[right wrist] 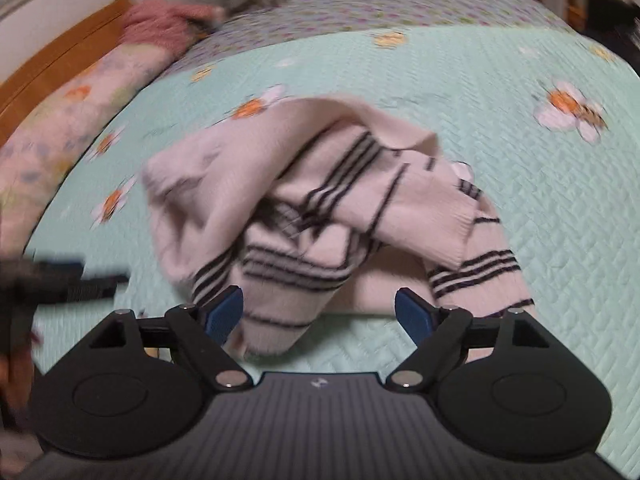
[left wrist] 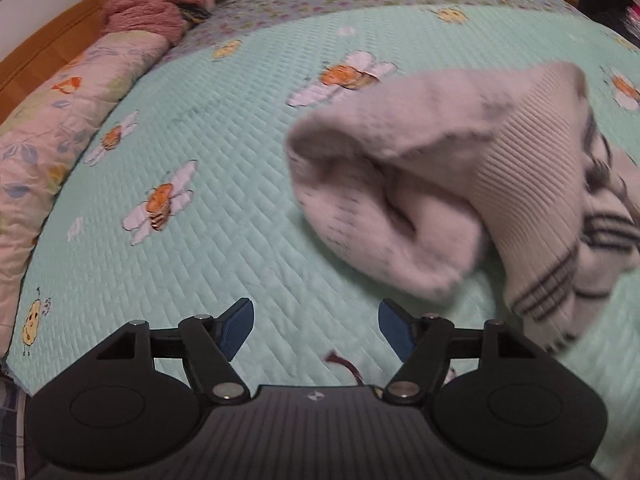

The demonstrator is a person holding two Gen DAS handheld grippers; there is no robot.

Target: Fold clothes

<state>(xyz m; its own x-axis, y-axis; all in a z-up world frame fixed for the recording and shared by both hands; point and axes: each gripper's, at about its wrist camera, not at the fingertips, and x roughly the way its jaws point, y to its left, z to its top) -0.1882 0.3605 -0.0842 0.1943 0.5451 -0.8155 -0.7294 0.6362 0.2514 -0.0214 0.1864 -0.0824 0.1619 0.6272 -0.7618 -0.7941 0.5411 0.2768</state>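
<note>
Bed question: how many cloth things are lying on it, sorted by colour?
Cream with black stripes: 1, the crumpled sweater
Pink and fuzzy: 1, the bundle near the headboard
Pale floral: 1, the rolled quilt along the left edge
Mint with bees: 1, the bedspread underneath
Total: 4

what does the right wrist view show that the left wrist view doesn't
Only the right wrist view shows the left gripper, blurred at the left edge, and the sweater's crumpled front with many black stripes, part of it lying between the open right gripper's fingers. Only the left wrist view shows the open left gripper with bare quilt between its fingers, and a small yellow bee print. Both show the mint quilt, the pink fuzzy bundle and the wooden headboard.
</note>
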